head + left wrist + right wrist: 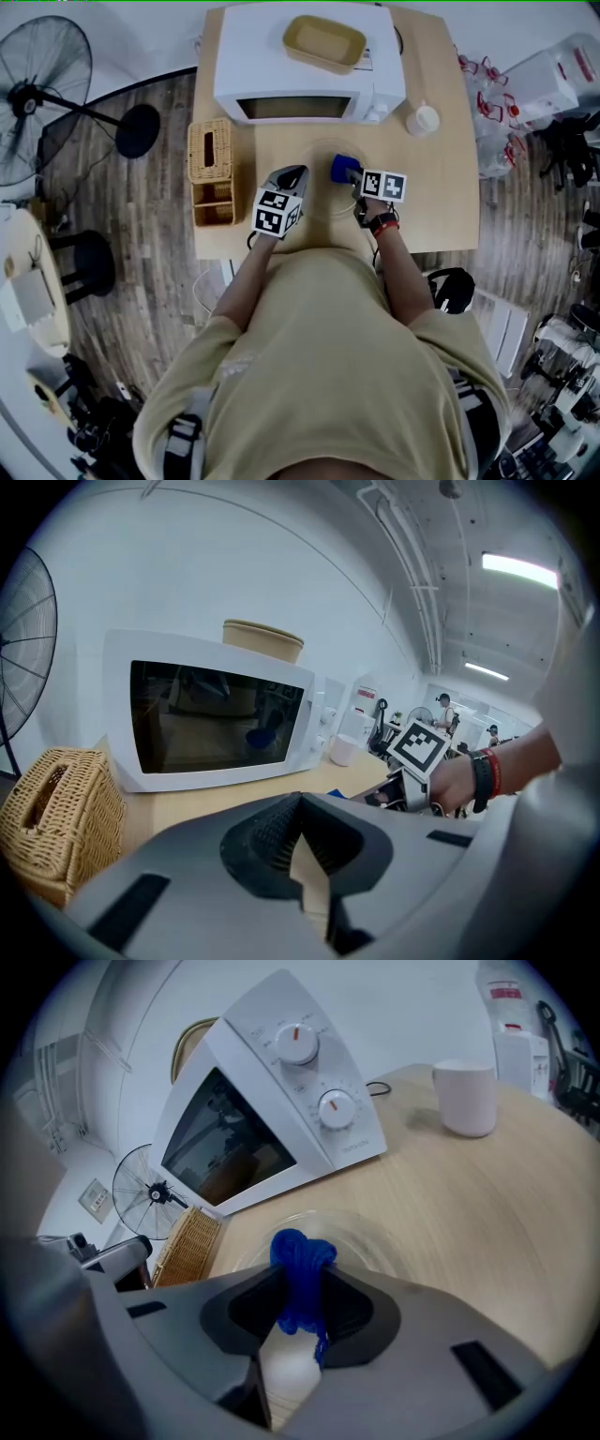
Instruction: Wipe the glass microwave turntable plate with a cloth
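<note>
The clear glass turntable plate point(323, 203) lies on the wooden table point(441, 192) in front of the microwave point(309, 66). It is faint from the head view and clearer in the right gripper view, the plate point(380, 1239) just beyond the jaws. My right gripper point(302, 1277) is shut on a bunched blue cloth point(300, 1258), held over the plate's near part. From above, the cloth point(343, 169) sits at the right gripper's point(352, 174) tip. My left gripper point(292, 176) hovers at the plate's left side. Its jaws point(298, 810) are shut with nothing visible between them.
A wicker basket point(212, 169) stands at the table's left edge. A white cup point(422, 119) sits right of the microwave, whose door is closed. A yellow container point(324, 43) rests on top of it. A floor fan point(42, 94) stands off to the left.
</note>
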